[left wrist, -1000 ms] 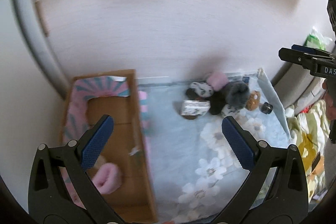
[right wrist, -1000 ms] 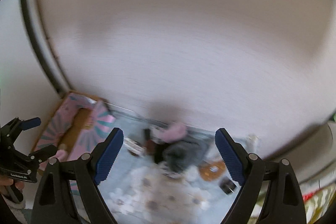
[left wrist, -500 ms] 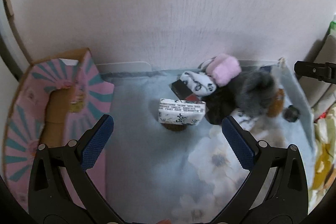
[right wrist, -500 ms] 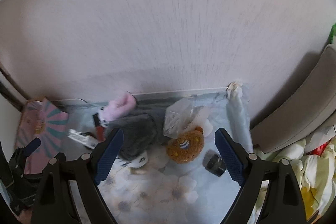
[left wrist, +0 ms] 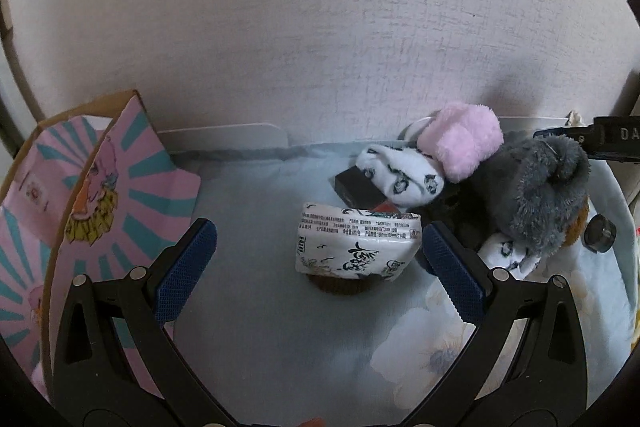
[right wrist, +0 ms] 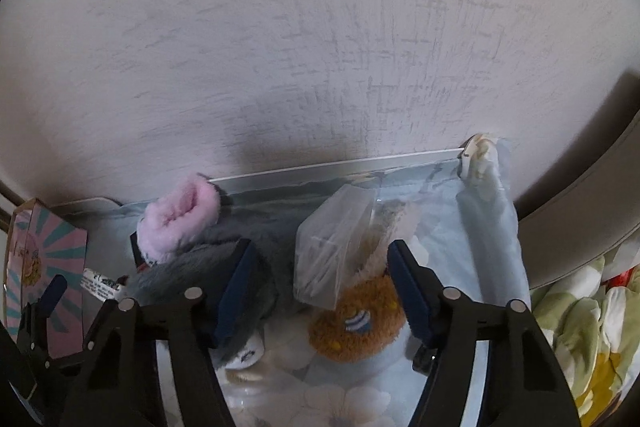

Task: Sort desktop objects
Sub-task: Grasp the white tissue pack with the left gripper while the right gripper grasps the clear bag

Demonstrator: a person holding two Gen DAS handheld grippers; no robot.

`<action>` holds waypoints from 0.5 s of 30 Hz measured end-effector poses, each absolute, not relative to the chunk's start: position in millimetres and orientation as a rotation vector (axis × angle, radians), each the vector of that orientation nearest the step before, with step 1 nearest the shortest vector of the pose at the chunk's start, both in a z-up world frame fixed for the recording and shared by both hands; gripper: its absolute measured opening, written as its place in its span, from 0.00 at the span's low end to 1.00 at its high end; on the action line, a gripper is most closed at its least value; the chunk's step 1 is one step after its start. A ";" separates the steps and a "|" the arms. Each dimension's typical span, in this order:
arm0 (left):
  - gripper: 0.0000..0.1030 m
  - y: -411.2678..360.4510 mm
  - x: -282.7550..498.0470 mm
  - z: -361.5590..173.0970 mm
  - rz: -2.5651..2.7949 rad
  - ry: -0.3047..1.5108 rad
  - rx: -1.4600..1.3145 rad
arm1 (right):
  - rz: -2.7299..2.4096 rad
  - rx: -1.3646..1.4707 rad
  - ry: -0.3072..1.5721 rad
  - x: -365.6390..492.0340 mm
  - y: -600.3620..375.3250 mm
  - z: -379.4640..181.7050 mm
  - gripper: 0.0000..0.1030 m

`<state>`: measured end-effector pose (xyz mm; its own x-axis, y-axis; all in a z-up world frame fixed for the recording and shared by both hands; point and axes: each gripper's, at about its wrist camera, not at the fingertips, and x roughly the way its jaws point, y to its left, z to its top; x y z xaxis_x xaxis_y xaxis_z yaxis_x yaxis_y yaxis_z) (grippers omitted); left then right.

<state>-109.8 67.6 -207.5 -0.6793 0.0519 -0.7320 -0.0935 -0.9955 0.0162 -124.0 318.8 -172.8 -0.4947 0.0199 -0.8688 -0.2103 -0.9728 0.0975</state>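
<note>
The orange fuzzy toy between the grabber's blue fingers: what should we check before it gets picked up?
1. Orange fuzzy toy between right gripper pads: ok; jaws have just been closing.
2. Pads pressing on it: not ok, gaps show.
3. Clear plastic bag out of the way: not ok, it lies on the toy.
4. Grey plush clear of the left pad: cannot tell.
5. Left gripper empty: ok.
6. Pink box open: cannot tell.

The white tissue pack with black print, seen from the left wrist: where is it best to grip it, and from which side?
Probably across the short ends of the tissue pack, coming from above and in front. It lies lengthwise between the open left gripper fingers, and both ends look free; its far edge lies against a black box.
</note>
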 end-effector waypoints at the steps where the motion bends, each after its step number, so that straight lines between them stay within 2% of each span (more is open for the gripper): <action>1: 1.00 67.9 -110.3 -208.1 2.805 0.082 -1.220 | 2.583 -1.505 0.297 -125.7 319.8 -174.0 0.59; 5: 0.99 66.5 -113.3 -210.9 2.788 0.074 -1.239 | 2.563 -1.518 0.340 -129.5 323.8 -179.7 0.50; 7: 0.99 62.8 -113.0 -211.9 2.781 0.041 -1.234 | 2.553 -1.528 0.367 -129.2 325.9 -182.2 0.39; 9: 0.93 59.2 -113.3 -212.1 2.772 0.008 -1.227 | 2.549 -1.533 0.395 -127.7 328.2 -184.1 0.32; 12: 0.79 56.4 -116.9 -213.8 2.741 -0.018 -1.232 | 2.550 -1.527 0.396 -123.9 329.2 -184.1 0.31; 14: 0.58 56.3 -121.0 -217.8 2.711 -0.029 -1.241 | 2.552 -1.520 0.394 -121.4 329.6 -183.2 0.30; 15: 0.58 56.8 -122.1 -219.6 2.703 -0.024 -1.253 | 2.554 -1.518 0.393 -120.1 329.9 -182.7 0.29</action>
